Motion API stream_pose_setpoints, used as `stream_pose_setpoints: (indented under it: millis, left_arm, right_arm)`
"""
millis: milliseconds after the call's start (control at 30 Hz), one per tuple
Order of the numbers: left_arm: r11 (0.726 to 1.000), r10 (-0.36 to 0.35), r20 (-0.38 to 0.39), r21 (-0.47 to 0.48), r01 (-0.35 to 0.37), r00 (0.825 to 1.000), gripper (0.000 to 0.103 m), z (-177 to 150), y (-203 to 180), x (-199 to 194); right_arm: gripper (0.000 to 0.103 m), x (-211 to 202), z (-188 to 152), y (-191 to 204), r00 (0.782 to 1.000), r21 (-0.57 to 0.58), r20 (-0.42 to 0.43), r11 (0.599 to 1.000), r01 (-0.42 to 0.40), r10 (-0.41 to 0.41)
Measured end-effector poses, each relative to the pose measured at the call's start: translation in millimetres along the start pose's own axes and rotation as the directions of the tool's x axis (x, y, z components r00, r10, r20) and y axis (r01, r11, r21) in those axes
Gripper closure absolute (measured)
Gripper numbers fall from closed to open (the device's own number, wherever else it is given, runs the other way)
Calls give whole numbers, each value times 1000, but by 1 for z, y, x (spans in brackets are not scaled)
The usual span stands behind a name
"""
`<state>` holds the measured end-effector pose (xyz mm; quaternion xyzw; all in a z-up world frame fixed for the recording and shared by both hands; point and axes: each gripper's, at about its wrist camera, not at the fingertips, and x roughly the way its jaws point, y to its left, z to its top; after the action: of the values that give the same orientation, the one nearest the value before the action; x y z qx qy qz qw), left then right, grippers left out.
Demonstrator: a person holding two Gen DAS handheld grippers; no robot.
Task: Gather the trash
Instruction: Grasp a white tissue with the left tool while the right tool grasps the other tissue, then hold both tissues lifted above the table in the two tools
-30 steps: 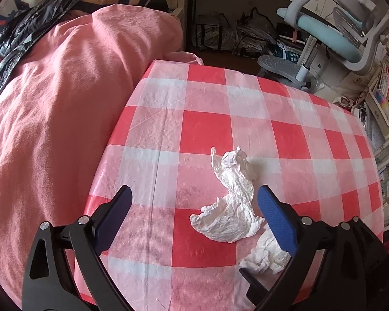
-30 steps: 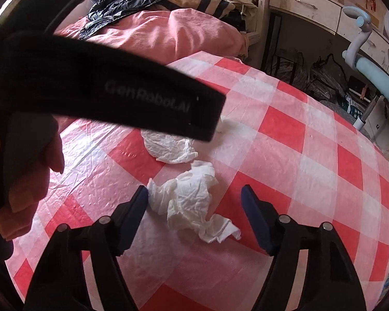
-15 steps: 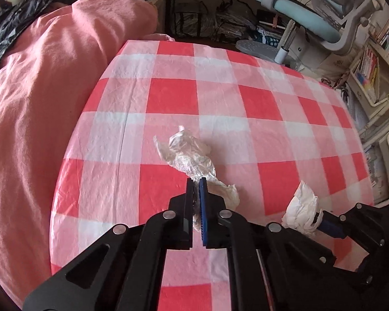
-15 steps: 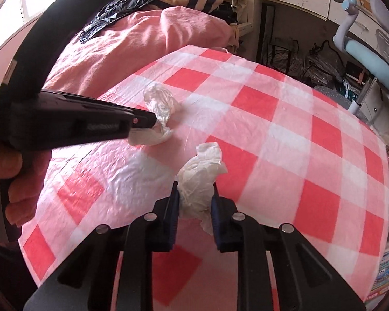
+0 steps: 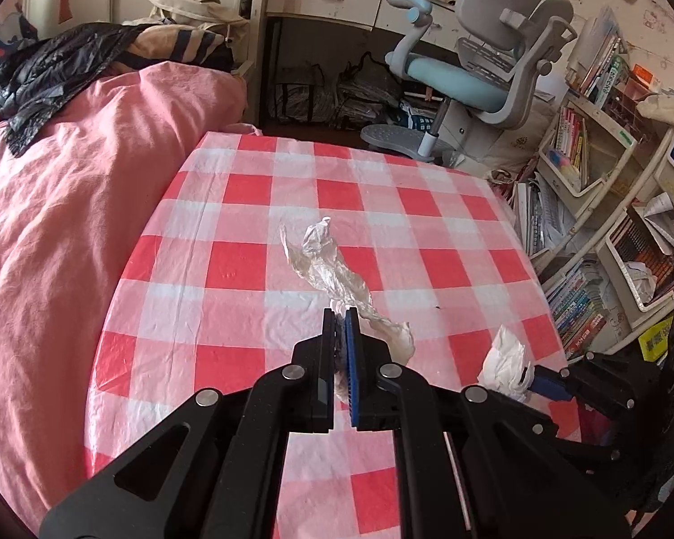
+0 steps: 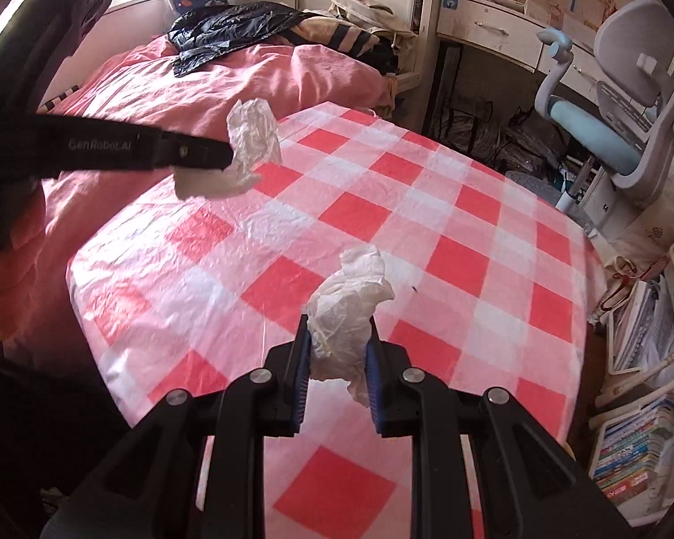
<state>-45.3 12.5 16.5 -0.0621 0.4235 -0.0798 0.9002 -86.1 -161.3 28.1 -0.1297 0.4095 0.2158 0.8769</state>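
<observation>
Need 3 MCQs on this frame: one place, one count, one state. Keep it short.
1. Where is the left gripper's tissue?
A on the bed B clamped above the checked tablecloth C on the chair
2. How many tissue wads show?
A one B two C four
3. The right gripper is:
A open, bare B shut on a wad C out of view

1 B: it hangs from the shut gripper, over the cloth.
2 B: one in each gripper, no other showing.
3 B: pads press the wad's sides.

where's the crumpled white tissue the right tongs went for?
The crumpled white tissue is clamped between the right tongs, above the red-and-white checked tablecloth; in the left wrist view it shows at lower right.
</observation>
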Motion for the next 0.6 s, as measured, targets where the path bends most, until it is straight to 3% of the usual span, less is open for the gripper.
stream_pose_setpoints:
  millis: [133, 300, 600]
  left_arm:
    - [1000, 1, 60, 21, -2, 998, 98, 8, -10, -17]
    - [1000, 6, 62, 28, -8, 998, 98, 19, -7, -17]
    - [995, 58, 89, 78, -65, 994, 98, 27, 2, -20]
  right_arm:
    - [80, -12, -15, -12, 999, 31, 4, 999, 35, -35]
    - [80, -9, -4, -27, 998, 100, 44, 994, 37, -41]
    - [79, 7, 10, -1, 998, 22, 45, 999, 36, -37]
